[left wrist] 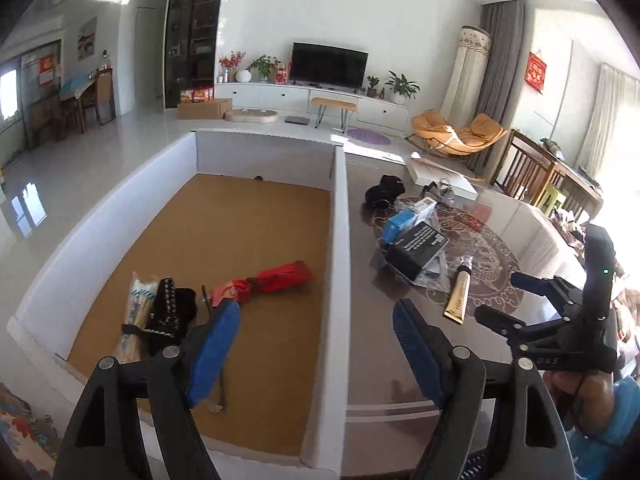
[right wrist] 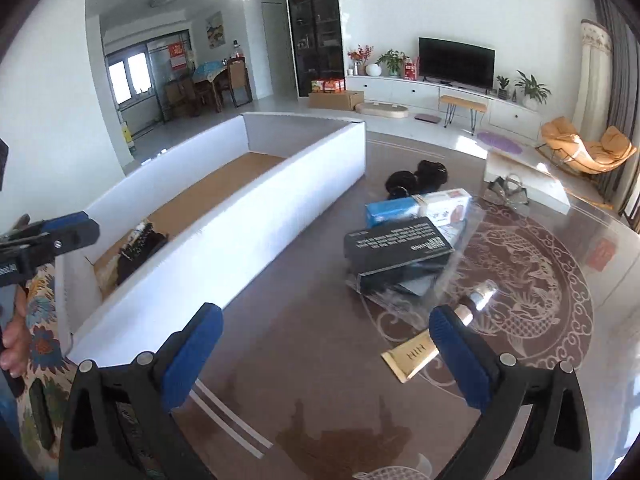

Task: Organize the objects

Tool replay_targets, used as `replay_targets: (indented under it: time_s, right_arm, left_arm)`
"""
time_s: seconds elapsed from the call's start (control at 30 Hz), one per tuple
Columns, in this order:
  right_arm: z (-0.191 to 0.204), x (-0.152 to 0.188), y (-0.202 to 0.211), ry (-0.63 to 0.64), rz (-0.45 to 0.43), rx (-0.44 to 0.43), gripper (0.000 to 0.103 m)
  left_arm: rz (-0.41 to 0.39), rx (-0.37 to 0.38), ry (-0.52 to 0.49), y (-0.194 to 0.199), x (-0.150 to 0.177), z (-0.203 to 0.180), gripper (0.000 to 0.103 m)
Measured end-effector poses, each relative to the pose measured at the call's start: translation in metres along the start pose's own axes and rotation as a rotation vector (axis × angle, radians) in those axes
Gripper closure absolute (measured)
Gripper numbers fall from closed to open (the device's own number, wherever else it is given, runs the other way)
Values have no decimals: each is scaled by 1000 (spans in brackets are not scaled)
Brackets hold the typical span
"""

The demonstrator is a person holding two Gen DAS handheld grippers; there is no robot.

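Observation:
A white-walled box (left wrist: 340,216) with a brown cardboard floor stands on the left of the table. Inside it lie a red folded umbrella (left wrist: 276,280), a packet of chopsticks (left wrist: 138,312) and a black item (left wrist: 172,312). My left gripper (left wrist: 316,320) hangs open over the box's right wall, holding nothing. To the right of the box lie a gold tube (right wrist: 412,358), a black carton (right wrist: 396,252), a blue-and-white carton (right wrist: 416,206) and a black bundle (right wrist: 416,178). My right gripper (right wrist: 326,324) is open and empty above the table, with the tube just past its right finger.
The table top (right wrist: 304,360) is glass over a round dragon-patterned mat (right wrist: 532,280). A crumpled clear wrapper (right wrist: 506,192) and a flat white box (right wrist: 524,176) lie at the far side. A wet-looking stain (right wrist: 340,440) marks the near edge. A person's hand (right wrist: 14,344) shows at far left.

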State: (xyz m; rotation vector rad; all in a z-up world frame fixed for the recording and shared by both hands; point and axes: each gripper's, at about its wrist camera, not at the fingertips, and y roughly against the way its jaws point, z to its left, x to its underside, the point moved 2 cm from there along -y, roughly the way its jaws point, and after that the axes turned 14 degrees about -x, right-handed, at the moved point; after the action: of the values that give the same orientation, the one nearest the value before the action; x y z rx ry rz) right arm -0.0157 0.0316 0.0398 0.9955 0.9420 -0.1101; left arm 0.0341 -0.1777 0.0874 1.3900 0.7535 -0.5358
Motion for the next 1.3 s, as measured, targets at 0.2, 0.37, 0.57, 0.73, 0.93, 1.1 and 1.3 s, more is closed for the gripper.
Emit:
replay_targets:
  time_s: [0.2,0.37,0.57,0.73,0.93,1.1,1.3]
  right_arm:
    - [-116,71,21,-148,108,227,0]
    - [-146,97,39,-226,109,290,0]
    - [-153,105,38,-292,106,295,0]
    - [-156,104,37,-311,102,300,0]
    - [-156,104,37,-310,102,300,0]
    - [-156,104,37,-310,102,300,0]
    - [-156,104,36,-310,102,301,0]
  left_arm:
    - [54,113,-136,-17,43,-117,3]
    - [143,0,-215,-82,68,-159,3]
    - [145,-39,-185,-109,60,-150,3]
    - [169,-61,-236,-139,50,-153,3]
    - [159,-54,-213,-147,51,-149,2]
    - [163,-57,-212,-148,51,-149,0]
    - [163,-57,-211,-148,51,-149,0]
